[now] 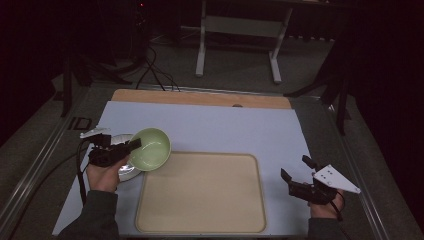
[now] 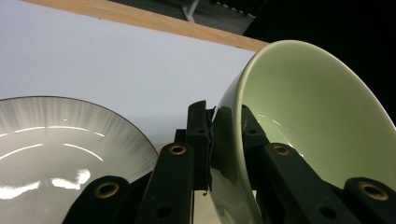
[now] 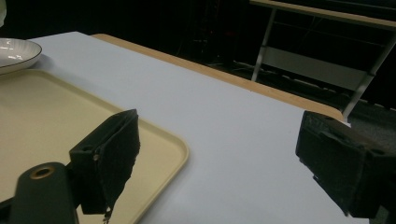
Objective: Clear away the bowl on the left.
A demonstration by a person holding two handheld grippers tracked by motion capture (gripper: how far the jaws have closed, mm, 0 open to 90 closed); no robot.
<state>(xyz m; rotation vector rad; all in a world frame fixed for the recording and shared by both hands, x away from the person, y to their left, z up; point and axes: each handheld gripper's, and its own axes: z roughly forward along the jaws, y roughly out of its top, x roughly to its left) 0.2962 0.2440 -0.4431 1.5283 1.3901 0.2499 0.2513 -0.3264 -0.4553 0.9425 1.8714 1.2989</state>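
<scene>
Two black fingers of the left gripper (image 2: 212,140) pinch the glossy green bowl's (image 2: 308,112) rim; right gripper (image 3: 215,158) open.

A pale green bowl (image 1: 150,148), glossy inside; a white plate (image 2: 56,149) with fine grey radial streaks and dark rim; a beige tray (image 1: 200,192); a light blue-grey worktop (image 1: 225,130).

Dim frames, dark surroundings, plate glare

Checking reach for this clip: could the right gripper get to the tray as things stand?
Probably yes: the right gripper hangs open just off the tray edge, bare table between them.
</scene>
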